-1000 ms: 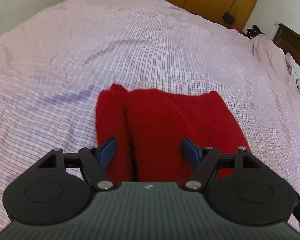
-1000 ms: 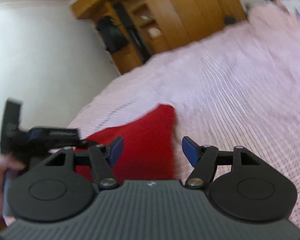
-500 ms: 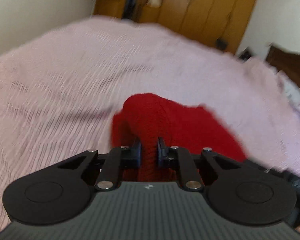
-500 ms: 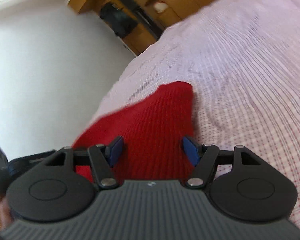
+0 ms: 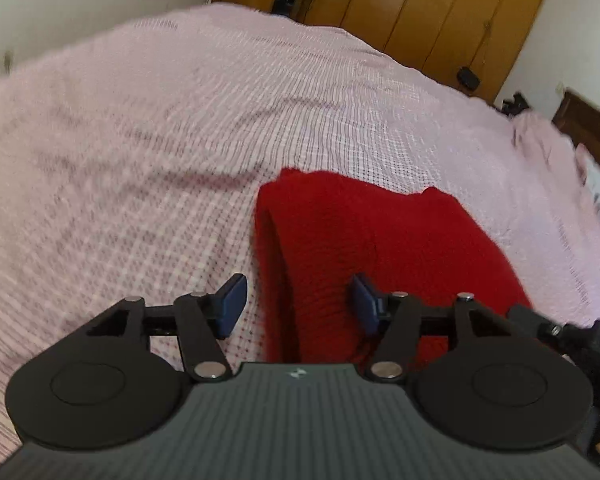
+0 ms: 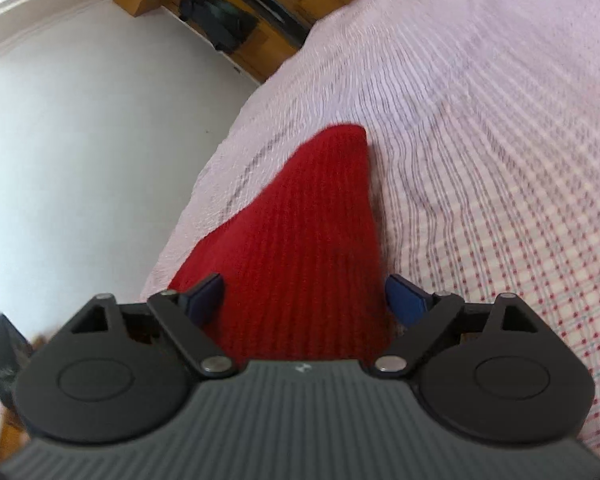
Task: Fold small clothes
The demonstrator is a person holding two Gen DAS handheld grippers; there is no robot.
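A red knitted garment [image 5: 380, 240] lies folded on the pink checked bedspread [image 5: 140, 140]. My left gripper [image 5: 298, 304] is open just above its near left edge, the fold line between the blue pads. In the right wrist view the same red garment [image 6: 300, 240] stretches away between the open fingers of my right gripper [image 6: 306, 300], which hovers over its near end. Neither gripper holds cloth. The right gripper's body [image 5: 572, 336] shows at the left wrist view's right edge.
Wooden wardrobes [image 5: 440, 12] stand beyond the bed. A dark wooden headboard [image 5: 588, 124] and rumpled pink bedding [image 5: 548, 148] are at the far right. A white wall [image 6: 80, 140] runs along the bed's left side.
My left gripper, shut on a raised fold of the red garment half a second ago, has opened and the cloth lies flat. The right gripper moved closer over the garment, staying open.
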